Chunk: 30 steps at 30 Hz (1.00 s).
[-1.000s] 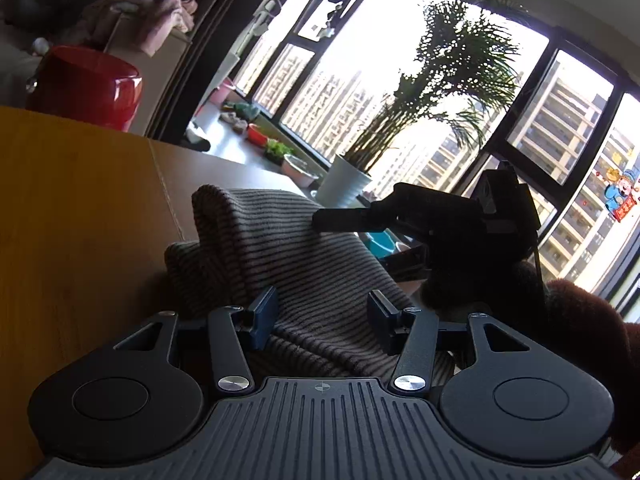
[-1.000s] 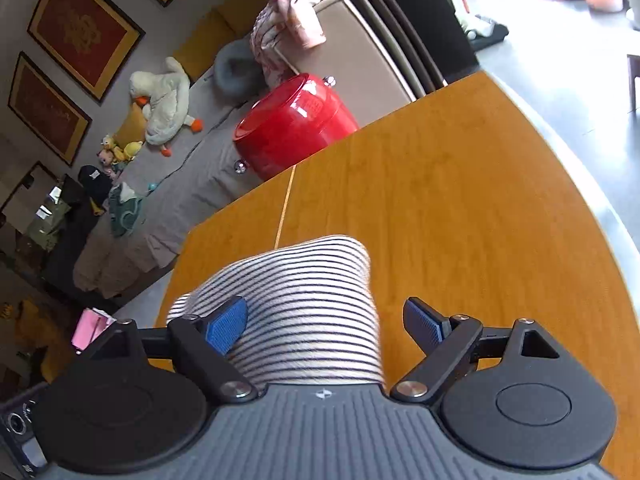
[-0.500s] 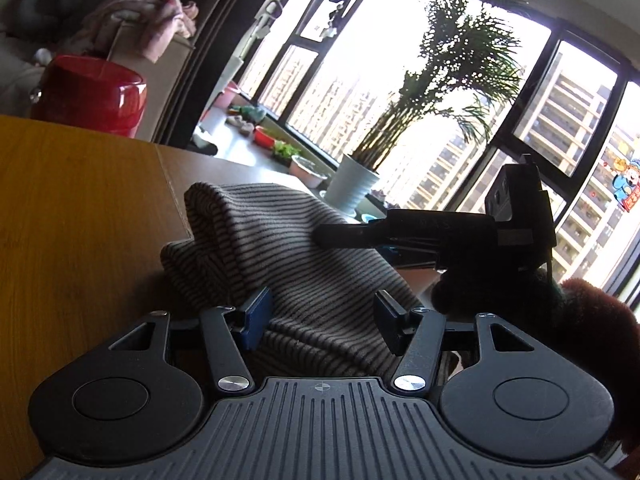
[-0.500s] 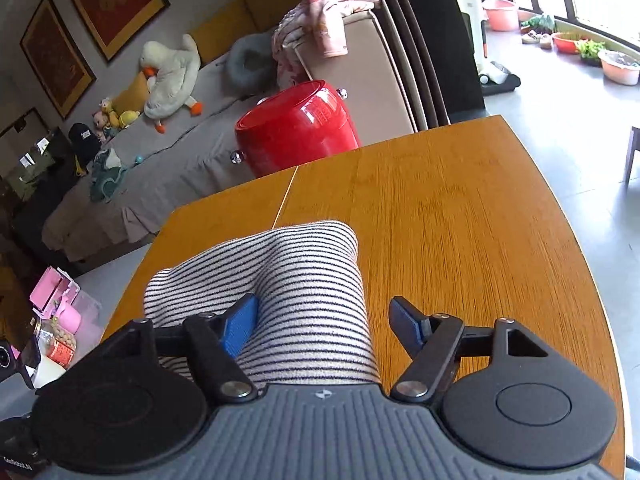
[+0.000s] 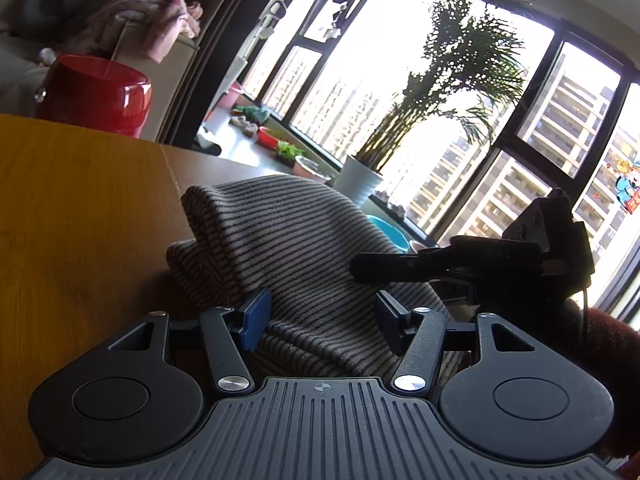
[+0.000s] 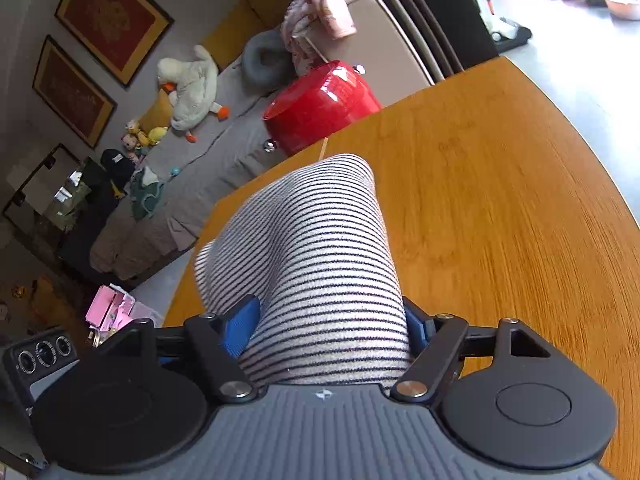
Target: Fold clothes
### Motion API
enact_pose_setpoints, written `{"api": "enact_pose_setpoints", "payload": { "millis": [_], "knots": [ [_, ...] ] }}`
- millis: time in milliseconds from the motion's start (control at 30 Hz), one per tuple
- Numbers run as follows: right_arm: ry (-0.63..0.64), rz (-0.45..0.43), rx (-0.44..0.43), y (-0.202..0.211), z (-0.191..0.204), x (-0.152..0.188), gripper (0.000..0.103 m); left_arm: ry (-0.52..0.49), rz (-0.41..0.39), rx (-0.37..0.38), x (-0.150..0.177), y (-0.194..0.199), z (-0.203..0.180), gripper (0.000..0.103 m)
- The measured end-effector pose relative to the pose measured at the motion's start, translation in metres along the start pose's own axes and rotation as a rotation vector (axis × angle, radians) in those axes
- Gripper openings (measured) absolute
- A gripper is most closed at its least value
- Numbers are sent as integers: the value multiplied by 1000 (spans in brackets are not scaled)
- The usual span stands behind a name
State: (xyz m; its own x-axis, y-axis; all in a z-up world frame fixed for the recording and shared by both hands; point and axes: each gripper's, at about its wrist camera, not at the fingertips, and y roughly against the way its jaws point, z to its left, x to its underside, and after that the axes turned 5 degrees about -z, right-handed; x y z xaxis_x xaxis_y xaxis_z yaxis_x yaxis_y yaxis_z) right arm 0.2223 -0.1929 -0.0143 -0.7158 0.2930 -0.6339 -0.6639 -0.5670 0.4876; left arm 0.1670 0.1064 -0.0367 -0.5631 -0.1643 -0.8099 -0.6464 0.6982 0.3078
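Striped garment [image 5: 296, 248] lay bunched on the table [image 5: 80, 208]. Left gripper [image 5: 320, 320] was opening, cloth lying loose between its jaws. Right gripper [image 6: 328, 332] clamped a fold.

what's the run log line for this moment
task: fold clothes | left gripper: opening, striped garment between jaws | right gripper: shut on striped garment | lying on table

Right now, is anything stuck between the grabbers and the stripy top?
No. The striped top lies bunched on the wooden table, right between the fingers of both the left gripper and the right gripper. The left jaws are opening; nothing else sits in either gap.
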Motion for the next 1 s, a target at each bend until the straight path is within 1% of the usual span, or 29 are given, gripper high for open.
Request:
{"api": "enact_pose_setpoints", "payload": {
  "millis": [67, 100, 133, 233, 267, 300, 400, 533, 600, 667, 700, 767, 800, 833, 867, 900, 933, 967, 1000],
  "knots": [
    [25, -25, -35, 8, 6, -1, 70, -3, -2, -1, 1, 0, -1, 67],
    [28, -30, -35, 10, 7, 0, 70, -5, -2, -2, 1, 1, -1, 67],
    [33, -30, -16, 9, 7, 1, 70, -7, -3, -2, 1, 1, -1, 67],
    [55, -25, 79, -1, 0, 10, 70, -12, -6, -4, 2, 2, -2, 67],
    [44, -35, 75, -1, -3, 12, 74, -14, -7, -4, 2, 2, -2, 67],
    [34, -45, 71, -2, -6, 15, 75, -29, -8, -9, 3, 1, -4, 67],
    [26, -58, 63, -2, -8, 15, 76, -29, -7, -10, 3, 2, -4, 67],
    [52, -84, 62, -2, -2, 1, 77, -28, -7, -9, 2, 2, -3, 67],
    [52, -89, 72, -10, -1, -12, 81, -31, -7, -9, 2, 1, -3, 68],
    [53, -59, 78, -26, -1, -26, 85, -32, -7, -11, 2, 1, -3, 68],
    [50, -27, 71, -35, -2, -32, 87, -32, -7, -12, 2, 1, -2, 68],
    [48, 38, 75, -51, -2, -43, 95, -31, -9, -14, 1, 2, -1, 68],
    [51, 67, 79, -57, -3, -48, 97, -30, -10, -15, 1, 2, 0, 68],
    [49, 75, 78, -60, -3, -52, 97, -28, -10, -14, 1, 2, 0, 68],
    [50, 81, 74, -62, -3, -55, 96, -26, -11, -13, 1, 2, 1, 68],
    [63, 72, 60, -60, 1, -57, 91, -28, -10, -14, 1, 2, 1, 68],
    [80, 58, 43, -58, 7, -58, 68, -29, -9, -14, 1, 2, 0, 68],
    [114, 28, 12, -51, 17, -58, 67, -30, -6, -13, 1, 2, 0, 74],
    [148, -3, -21, -43, 27, -57, 67, -35, -4, -15, 2, 1, 0, 78]
  ]
}}
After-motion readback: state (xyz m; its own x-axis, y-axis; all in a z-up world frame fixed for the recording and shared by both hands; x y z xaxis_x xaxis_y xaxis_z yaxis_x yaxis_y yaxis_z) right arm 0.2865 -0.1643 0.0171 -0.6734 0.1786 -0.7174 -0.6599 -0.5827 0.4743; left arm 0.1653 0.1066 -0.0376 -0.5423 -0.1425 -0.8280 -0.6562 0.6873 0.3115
